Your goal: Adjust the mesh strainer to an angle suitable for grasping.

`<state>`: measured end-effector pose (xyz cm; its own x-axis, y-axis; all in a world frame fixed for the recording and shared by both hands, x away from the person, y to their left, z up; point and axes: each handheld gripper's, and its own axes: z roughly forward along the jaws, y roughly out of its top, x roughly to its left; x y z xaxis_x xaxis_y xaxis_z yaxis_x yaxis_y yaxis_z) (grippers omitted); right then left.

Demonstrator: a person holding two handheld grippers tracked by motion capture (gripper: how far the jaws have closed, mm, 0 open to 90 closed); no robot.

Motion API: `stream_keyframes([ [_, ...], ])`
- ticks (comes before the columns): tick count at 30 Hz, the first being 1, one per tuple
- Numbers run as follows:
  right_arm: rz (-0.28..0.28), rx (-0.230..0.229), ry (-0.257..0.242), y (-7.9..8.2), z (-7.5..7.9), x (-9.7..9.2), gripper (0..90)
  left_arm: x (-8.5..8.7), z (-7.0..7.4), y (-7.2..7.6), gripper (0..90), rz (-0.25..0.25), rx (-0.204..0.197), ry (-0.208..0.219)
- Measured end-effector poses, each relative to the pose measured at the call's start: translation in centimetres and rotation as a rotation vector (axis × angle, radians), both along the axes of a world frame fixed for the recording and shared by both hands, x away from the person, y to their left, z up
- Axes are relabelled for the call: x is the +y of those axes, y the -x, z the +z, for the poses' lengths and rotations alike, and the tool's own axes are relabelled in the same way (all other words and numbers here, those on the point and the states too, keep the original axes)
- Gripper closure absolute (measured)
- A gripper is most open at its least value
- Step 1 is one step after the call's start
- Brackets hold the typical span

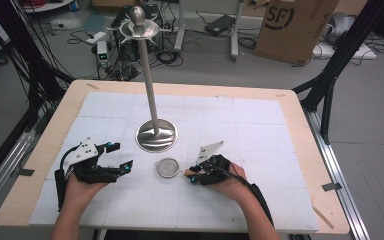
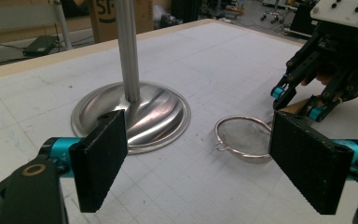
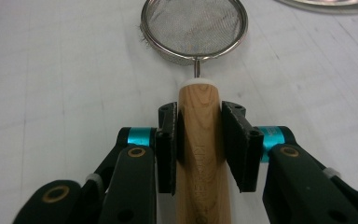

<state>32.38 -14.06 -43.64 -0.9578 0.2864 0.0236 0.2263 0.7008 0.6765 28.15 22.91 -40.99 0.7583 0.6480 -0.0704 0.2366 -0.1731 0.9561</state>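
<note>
Right tool [image 3: 199, 135] pinches the strainer's [image 1: 167, 167] wooden handle [image 3: 200, 154], mesh bowl resting on the worktop [image 1: 260, 125] near its front edge, just before the stand's base [image 1: 156, 135]. Left tool [image 2: 205, 158] is spread wide, holding nothing.

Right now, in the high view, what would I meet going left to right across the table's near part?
Left gripper → strainer → right gripper, closed on the strainer's wooden handle.

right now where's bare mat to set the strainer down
Free: the far mat right of the stand base, and the near strip between both hands. Crowded: around the strainer, hemmed by the base, left tool and right tool.
</note>
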Motion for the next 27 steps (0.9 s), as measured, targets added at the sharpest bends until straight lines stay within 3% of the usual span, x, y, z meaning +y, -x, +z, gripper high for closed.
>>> stream_keyframes([
  [3,0.005,0.001,0.001,-0.2,-0.1,1.0,66.9,0.1,0.0,0.0,20.3,0.003,-0.001,0.0],
  [7,-0.013,0.007,-0.001,-0.2,-0.1,0.8,62.9,0.1,0.0,0.0,20.3,0.004,0.0,0.006],
  [9,-0.043,0.026,-0.015,0.0,0.2,-0.1,61.0,0.1,0.0,0.0,20.3,0.003,0.0,0.004],
  [19,-0.09,0.04,-0.031,1.5,-0.3,-3.8,61.0,0.0,0.0,0.0,20.3,0.0,0.0,-0.005],
  [27,-0.058,0.003,-0.013,1.7,-0.4,-3.7,66.4,0.0,0.0,0.0,20.3,-0.001,0.003,-0.01],
])
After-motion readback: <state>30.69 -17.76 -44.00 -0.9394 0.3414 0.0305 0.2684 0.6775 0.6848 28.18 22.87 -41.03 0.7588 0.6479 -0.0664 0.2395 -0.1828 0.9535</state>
